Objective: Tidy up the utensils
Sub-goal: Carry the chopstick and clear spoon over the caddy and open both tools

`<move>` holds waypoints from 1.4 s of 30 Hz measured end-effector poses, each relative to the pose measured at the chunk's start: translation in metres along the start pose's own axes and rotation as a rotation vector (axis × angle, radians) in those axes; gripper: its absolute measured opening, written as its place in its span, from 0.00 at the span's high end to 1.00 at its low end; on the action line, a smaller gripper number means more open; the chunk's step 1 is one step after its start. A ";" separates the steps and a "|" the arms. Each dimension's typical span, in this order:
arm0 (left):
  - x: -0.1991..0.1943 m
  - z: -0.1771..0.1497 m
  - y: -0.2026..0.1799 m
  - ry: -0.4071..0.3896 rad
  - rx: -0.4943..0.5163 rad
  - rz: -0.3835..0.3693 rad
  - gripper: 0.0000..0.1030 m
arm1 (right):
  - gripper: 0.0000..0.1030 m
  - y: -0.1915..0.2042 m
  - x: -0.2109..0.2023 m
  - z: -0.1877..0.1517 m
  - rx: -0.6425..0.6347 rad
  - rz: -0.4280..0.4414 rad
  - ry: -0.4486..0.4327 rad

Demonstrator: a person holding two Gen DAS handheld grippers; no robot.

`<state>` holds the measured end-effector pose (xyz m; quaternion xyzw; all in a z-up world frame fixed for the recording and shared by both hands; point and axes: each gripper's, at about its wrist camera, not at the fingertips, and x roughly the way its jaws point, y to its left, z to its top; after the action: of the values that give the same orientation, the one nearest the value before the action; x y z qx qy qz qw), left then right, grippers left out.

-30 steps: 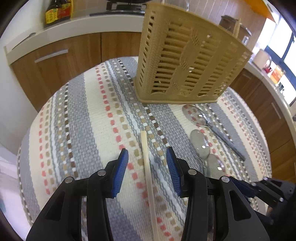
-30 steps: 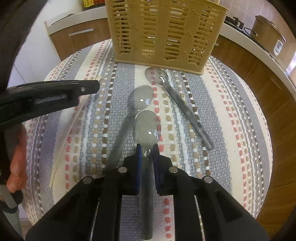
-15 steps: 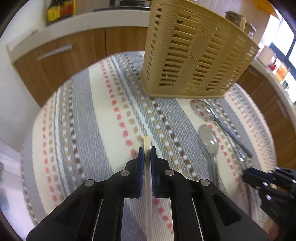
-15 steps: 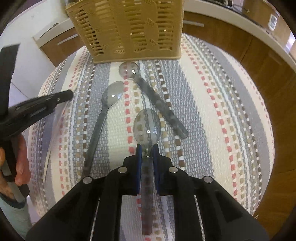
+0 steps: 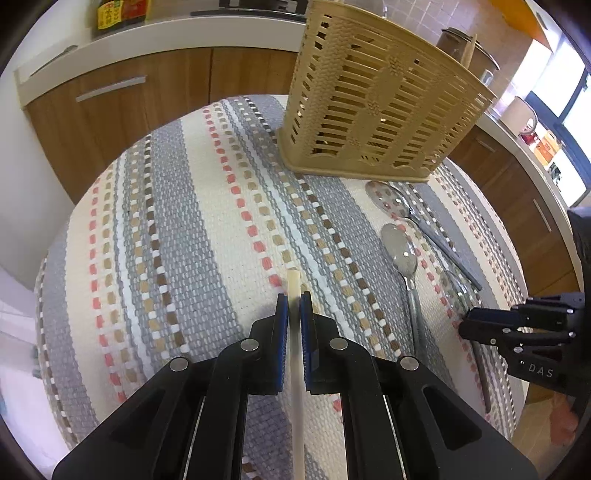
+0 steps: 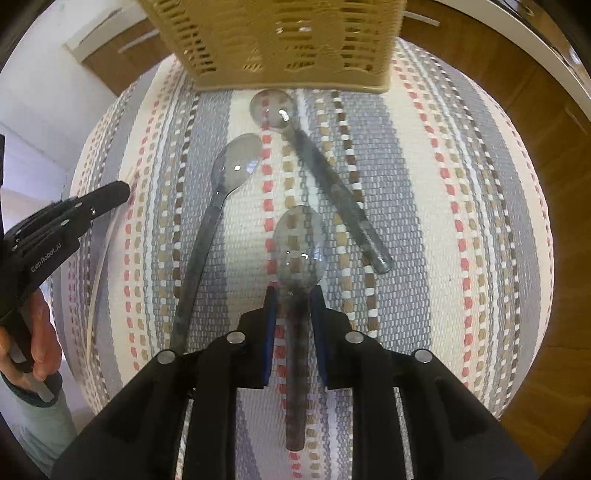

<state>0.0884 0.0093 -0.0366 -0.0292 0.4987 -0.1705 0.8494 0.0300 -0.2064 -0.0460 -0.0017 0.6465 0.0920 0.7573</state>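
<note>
My left gripper (image 5: 294, 301) is shut on a cream chopstick (image 5: 295, 288) and holds it above the striped cloth. My right gripper (image 6: 294, 295) is shut on the handle of a clear grey spoon (image 6: 300, 243), raised over the cloth. Two more clear spoons lie on the cloth: one to the left (image 6: 236, 162) and one slanting from the basket (image 6: 271, 109). The tan slotted utensil basket (image 5: 373, 107) stands at the far side of the table, also in the right wrist view (image 6: 280, 40). The right gripper shows in the left wrist view (image 5: 480, 325).
The round table carries a striped woven cloth (image 5: 207, 221). Wooden cabinets (image 5: 110, 99) and a white counter with bottles (image 5: 122, 11) stand behind. The left gripper and the hand holding it (image 6: 44, 350) show at the left of the right wrist view.
My left gripper closed on the chopstick and lifted it. My right gripper rose with the spoon and moved closer to the basket.
</note>
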 end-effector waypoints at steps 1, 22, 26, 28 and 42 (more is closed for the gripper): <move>0.000 -0.001 -0.001 -0.001 0.001 0.000 0.95 | 0.83 0.001 0.001 0.001 -0.001 -0.005 0.004; -0.086 -0.004 -0.010 -0.275 0.032 -0.102 0.95 | 0.90 0.021 -0.069 -0.042 -0.082 0.104 -0.363; -0.123 0.008 -0.023 -0.406 0.055 -0.105 0.95 | 0.90 0.027 -0.100 -0.041 -0.099 0.121 -0.470; -0.138 0.016 -0.031 -0.474 0.069 -0.100 0.95 | 0.90 0.025 -0.118 -0.039 -0.096 0.123 -0.537; -0.166 0.118 -0.059 -0.742 0.117 -0.154 0.95 | 0.90 -0.008 -0.194 0.039 -0.052 0.149 -0.870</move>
<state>0.1002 -0.0071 0.1744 -0.0780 0.1431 -0.2398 0.9570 0.0413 -0.2365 0.1492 0.0646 0.2634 0.1548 0.9500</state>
